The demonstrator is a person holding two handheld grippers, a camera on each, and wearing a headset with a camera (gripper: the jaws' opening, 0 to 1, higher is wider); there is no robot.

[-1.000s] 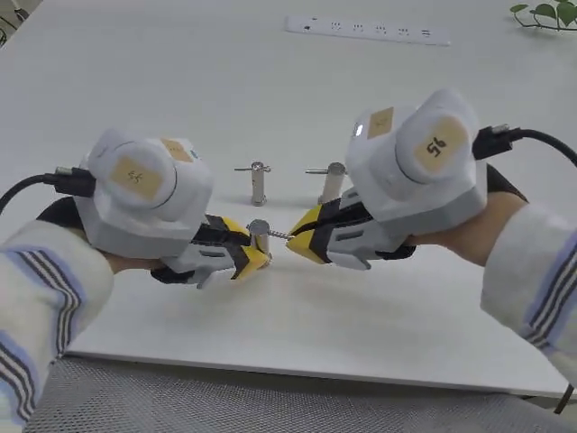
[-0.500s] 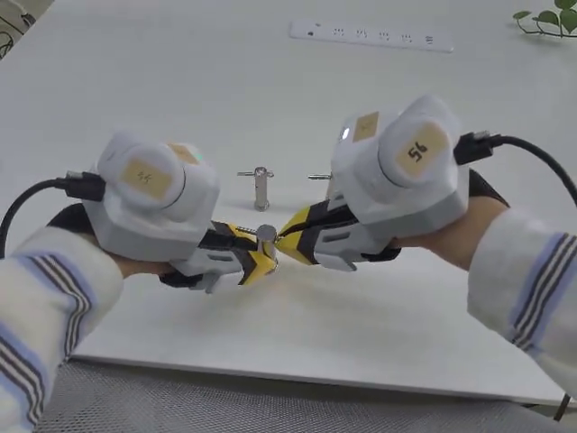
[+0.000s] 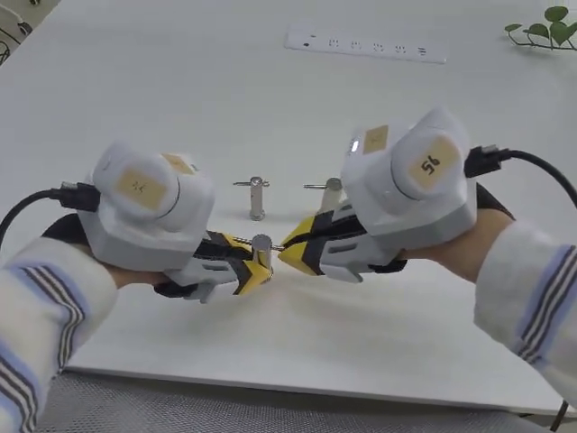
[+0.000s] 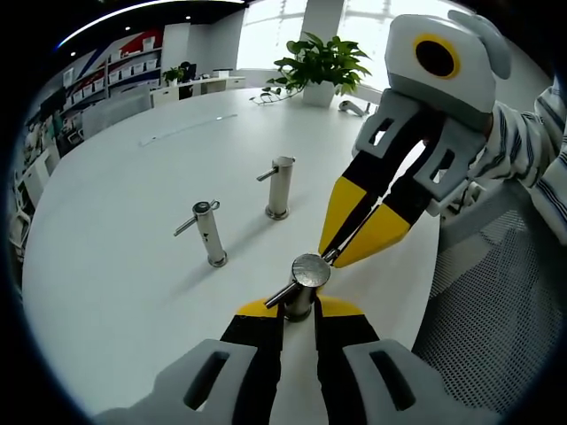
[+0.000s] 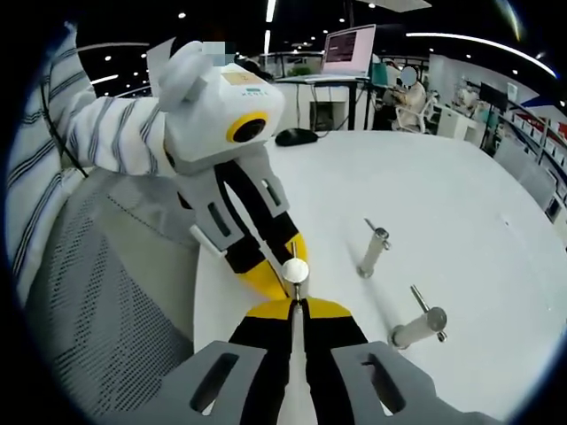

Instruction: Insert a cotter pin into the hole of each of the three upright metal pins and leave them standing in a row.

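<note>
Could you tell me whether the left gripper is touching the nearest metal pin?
Touching: in the left gripper view, the left gripper has both jaws closed against the nearest metal pin.

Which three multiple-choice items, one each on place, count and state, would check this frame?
1. Where is the nearest metal pin?
A. Between the left gripper's jaws
B. Beside the power strip
C. Lying flat at the table edge

2. How many metal pins are on the table?
A. Two
B. Three
C. Five

3. What is the right gripper doing?
A. Hanging wide open
B. Shut on a cotter pin
C. Shut on a plant leaf

Answers:
1 A: the left gripper view shows the pin upright between its own yellow-tipped jaws.
2 B: the second pin and third pin stand behind the held one.
3 B: its jaws meet at the tips on the thin pin, which runs through the nearest pin's head.
</note>
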